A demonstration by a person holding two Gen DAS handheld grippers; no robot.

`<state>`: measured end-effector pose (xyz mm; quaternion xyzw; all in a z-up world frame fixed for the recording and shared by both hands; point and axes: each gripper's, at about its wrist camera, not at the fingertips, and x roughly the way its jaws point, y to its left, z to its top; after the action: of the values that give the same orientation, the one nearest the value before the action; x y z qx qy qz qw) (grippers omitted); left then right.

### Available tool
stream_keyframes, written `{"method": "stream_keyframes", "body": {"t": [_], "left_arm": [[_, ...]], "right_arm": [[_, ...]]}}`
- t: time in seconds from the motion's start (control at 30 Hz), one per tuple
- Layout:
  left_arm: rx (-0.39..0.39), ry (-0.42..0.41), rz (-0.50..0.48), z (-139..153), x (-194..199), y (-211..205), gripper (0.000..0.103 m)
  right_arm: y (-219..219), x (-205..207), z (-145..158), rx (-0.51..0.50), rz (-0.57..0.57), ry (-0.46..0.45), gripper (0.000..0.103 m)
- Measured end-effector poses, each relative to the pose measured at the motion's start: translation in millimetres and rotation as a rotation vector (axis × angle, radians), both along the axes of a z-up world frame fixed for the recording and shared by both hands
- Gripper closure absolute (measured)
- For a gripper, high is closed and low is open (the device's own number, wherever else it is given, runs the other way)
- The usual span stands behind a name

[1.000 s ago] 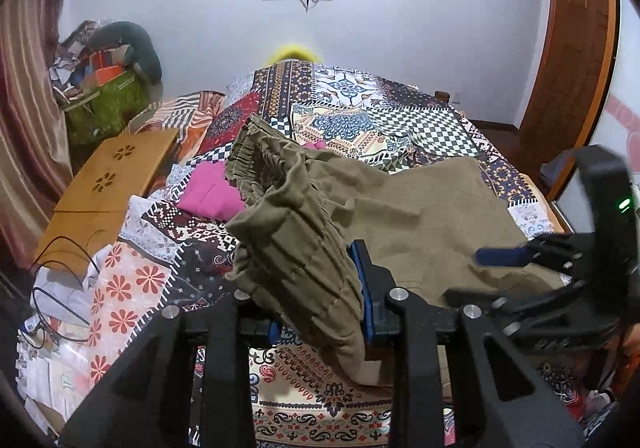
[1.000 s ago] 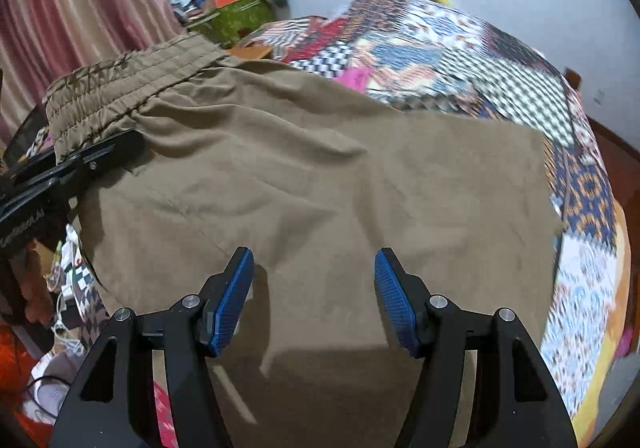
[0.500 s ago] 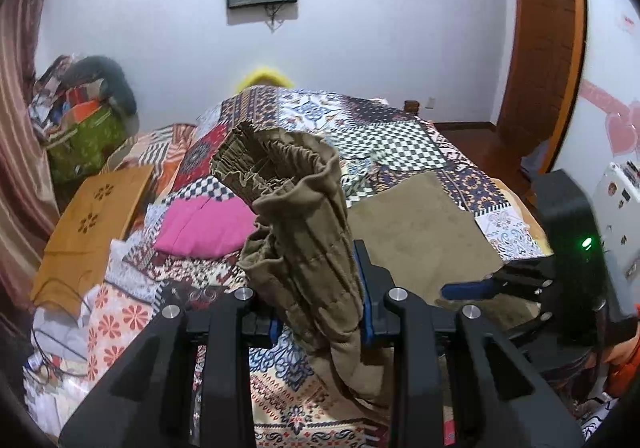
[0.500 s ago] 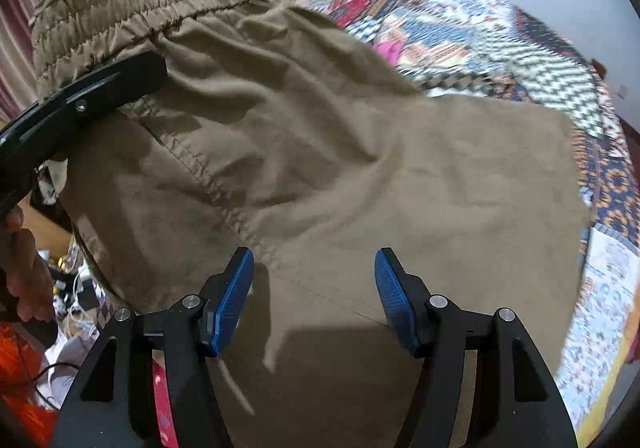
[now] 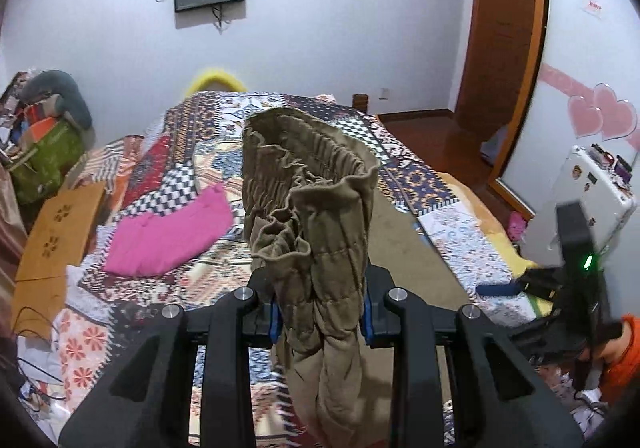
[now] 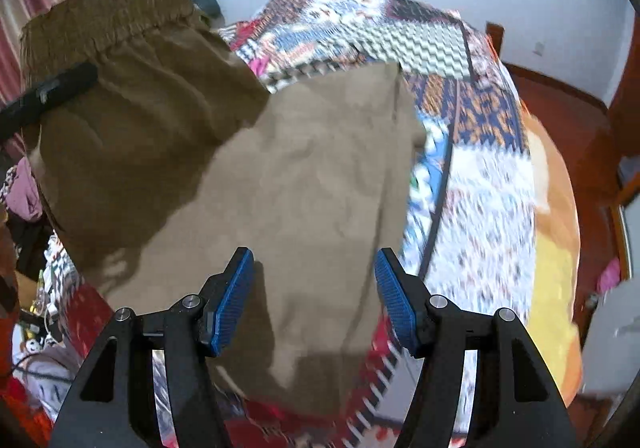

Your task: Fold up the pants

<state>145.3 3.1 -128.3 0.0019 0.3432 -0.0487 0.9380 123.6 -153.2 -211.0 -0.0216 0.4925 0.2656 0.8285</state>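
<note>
The left gripper (image 5: 320, 318) is clamped on the bunched waistband (image 5: 304, 183) of the brown pants (image 6: 288, 175), holding that end up off the bed (image 5: 404, 175) while the rest of the cloth trails down and lies flat across the quilt. The step in hand looks like carrying the waist end over to lay the pants in a fold. To do it well, the lifted end should travel along the line of the legs, not across it, so the side seams stack; the grip should stay high enough that the hanging fabric clears the bed without dragging the lower part out of square, and the band should come down edge to edge before the clamp lets go

The right gripper (image 6: 316, 300) stands half wide with nothing between its blue pads (image 6: 232, 300), hovering just above the flat part of the pants near the bed's near edge. It seems best used to pin or pinch that cloth so the layer below holds its place

In pose, the left tool tilts moderately down toward the bed, the waistband rising upright from its jaws; the right tool points more steeply down at the fabric, and its view is blurred with motion
</note>
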Motion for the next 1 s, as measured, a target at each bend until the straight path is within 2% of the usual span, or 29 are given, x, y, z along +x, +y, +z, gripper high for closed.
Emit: {"method": "stream_keyframes", "body": {"t": [0.07, 0.13, 0.27, 0.53, 0.83, 1.0], "left_arm": [[-0.021, 0.015, -0.016, -1.7, 3.0, -4.7, 0.074], [-0.046, 0.033, -0.033, -3.7, 6.8, -8.2, 0.074], [-0.086, 0.069, -0.064, -6.7, 14.3, -17.1, 0.074], [-0.115, 0.143, -0.135, -21.5, 23.9, -44.0, 0.074], [-0.135, 0.264, -0.209, -50.2, 32.2, -70.9, 0.073], [-0.131, 0.324, -0.238, -67.4, 35.8, -84.2, 0.066]], "right_arm": [[-0.9, -5.5, -11.5, -0.009, 0.001, 0.02, 0.044], [-5.4, -8.4, -17.0, 0.029, -0.035, 0.016, 0.044], [-10.9, -6.5, -17.4, 0.068, -0.061, 0.029, 0.043], [-19.1, -11.2, -10.9, 0.067, -0.064, 0.019, 0.043], [-30.3, -16.5, -15.9, 0.092, -0.102, 0.037, 0.043], [-35.0, -18.8, -14.9, 0.095, -0.117, 0.039, 0.043]]}}
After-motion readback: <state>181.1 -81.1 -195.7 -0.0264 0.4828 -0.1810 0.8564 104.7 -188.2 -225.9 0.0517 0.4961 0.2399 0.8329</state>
